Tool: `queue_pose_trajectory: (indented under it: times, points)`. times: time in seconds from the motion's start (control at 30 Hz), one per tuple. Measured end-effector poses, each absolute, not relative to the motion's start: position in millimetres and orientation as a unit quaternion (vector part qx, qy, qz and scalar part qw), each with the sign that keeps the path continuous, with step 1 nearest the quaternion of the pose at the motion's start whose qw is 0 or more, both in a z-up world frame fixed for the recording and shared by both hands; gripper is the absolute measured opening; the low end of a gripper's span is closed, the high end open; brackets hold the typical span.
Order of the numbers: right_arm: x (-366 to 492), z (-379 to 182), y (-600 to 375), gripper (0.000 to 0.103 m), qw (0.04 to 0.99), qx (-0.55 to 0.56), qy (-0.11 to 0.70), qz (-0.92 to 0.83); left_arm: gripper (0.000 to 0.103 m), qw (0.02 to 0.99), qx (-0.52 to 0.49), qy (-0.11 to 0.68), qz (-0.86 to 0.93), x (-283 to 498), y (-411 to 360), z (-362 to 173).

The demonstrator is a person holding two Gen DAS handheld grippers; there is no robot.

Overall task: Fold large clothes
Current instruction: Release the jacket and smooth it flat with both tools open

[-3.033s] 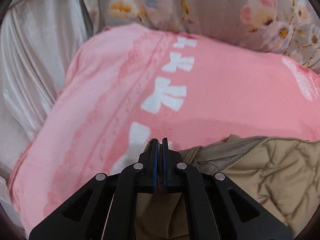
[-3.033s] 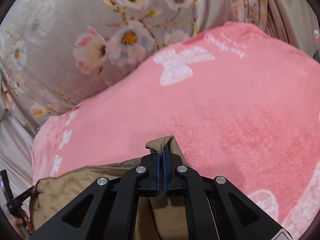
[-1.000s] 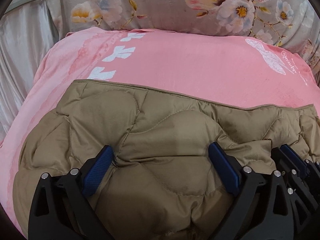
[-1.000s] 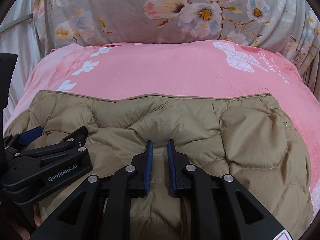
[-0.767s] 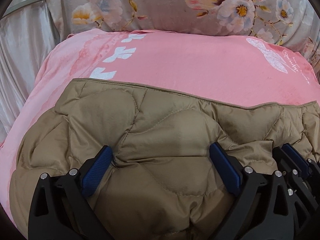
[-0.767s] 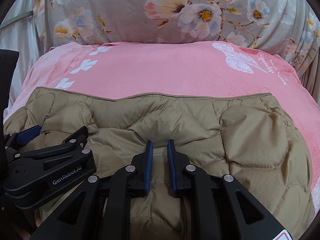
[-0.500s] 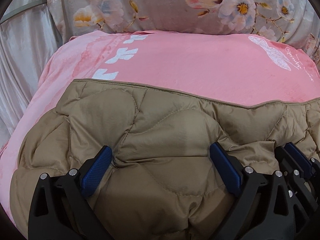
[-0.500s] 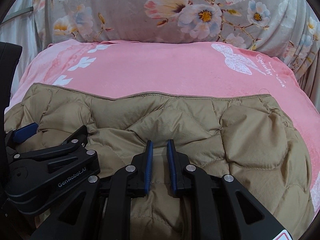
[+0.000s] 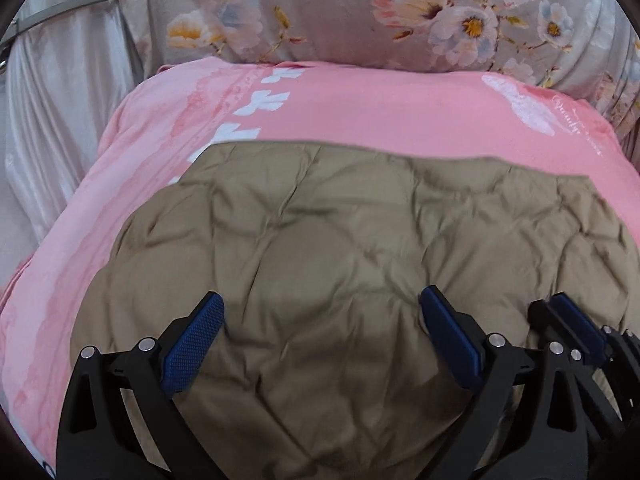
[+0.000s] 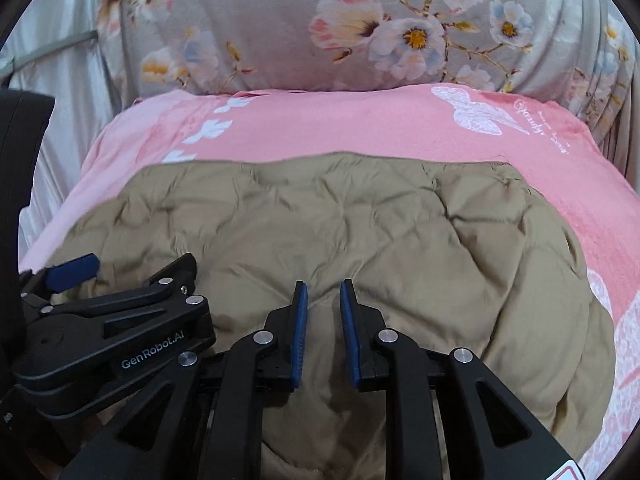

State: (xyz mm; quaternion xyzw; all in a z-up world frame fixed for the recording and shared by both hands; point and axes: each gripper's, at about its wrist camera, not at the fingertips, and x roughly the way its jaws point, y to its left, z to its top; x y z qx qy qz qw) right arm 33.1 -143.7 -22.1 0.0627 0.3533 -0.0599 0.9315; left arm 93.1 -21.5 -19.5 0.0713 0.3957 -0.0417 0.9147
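Note:
A tan quilted jacket [image 9: 360, 232] lies folded on a pink blanket [image 9: 380, 108]; it also shows in the right wrist view [image 10: 360, 224]. My left gripper [image 9: 320, 320] is wide open and empty just above the jacket's near part. My right gripper [image 10: 323, 312] is open by a narrow gap and empty over the jacket's near middle. The right gripper's blue pads [image 9: 576, 320] show at the right edge of the left wrist view. The left gripper [image 10: 120, 280] shows at the left of the right wrist view.
A grey floral cushion [image 10: 360, 28] stands behind the blanket [image 10: 360, 124]. Pale satin fabric [image 9: 52, 120] hangs at the left. The blanket has white butterfly prints [image 10: 476, 114] at the far right.
Both grippers have pulled back and risen a little from the jacket. The right gripper's jaws have opened slightly wider. The jacket stays flat on the blanket.

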Motion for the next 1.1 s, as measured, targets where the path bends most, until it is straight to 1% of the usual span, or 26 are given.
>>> queue_pose_trajectory:
  times: [0.1, 0.3, 0.9, 1.0, 1.1]
  points:
    - [29.3, -31.5, -138.2, 0.019, 0.933, 0.048, 0.352, -0.065, 0.096, 0.914, 0.071, 0.398, -0.04, 89.2, -18.9, -31.5]
    - [31.6, -39.9, -143.6, 0.019, 0.93, 0.064, 0.358, -0.056, 0.098, 0.924, 0.098, 0.369, -0.024, 85.6, -27.1, -41.1]
    - [32.8, -42.6, -143.9, 0.019, 0.929, 0.064, 0.36, -0.056, 0.098, 0.929, 0.094, 0.358, -0.019, 84.8, -27.4, -44.9]
    - [32.7, -41.6, -143.0, 0.019, 0.928, 0.066, 0.362, -0.054, 0.098, 0.929, 0.063, 0.363, -0.041, 79.1, -16.3, -37.0]
    - [24.6, -28.3, -139.2, 0.018, 0.924, 0.056, 0.374, -0.051, 0.097, 0.928, -0.003, 0.365, -0.07, 54.8, 15.7, -11.9]
